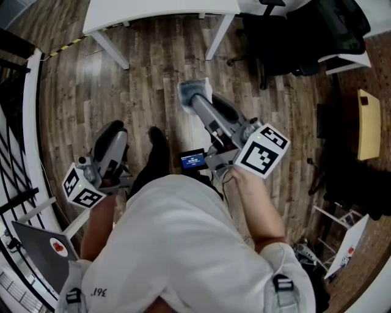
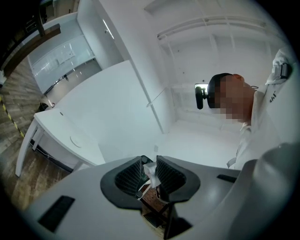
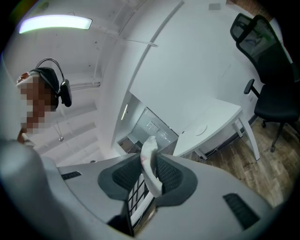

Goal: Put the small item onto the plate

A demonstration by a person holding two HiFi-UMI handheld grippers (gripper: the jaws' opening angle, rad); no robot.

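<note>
Wood floor (image 1: 153,73); white scraps (image 2: 151,171) (image 3: 151,146) in both tools (image 2: 149,160) (image 3: 149,159)

Wood-plank floor (image 1: 153,79): white table (image 1: 159,12) stands along its top edge; black office chair (image 1: 287,43) at top-right corner.

In the head view the tip of the right gripper (image 1: 194,95) is a pale blur, so what it holds cannot be read there. In that same view the white worktop (image 1: 159,12) and the black wheeled office chair (image 1: 293,36) are each cut off by the top edge. The small white crumpled scrap (image 2: 151,172) in the left gripper (image 2: 149,165) and the long white pink-flecked strip (image 3: 150,164) in the right one both sink out of sight between the dark ribbed pads (image 2: 127,177) — what either is cannot be told.
</note>
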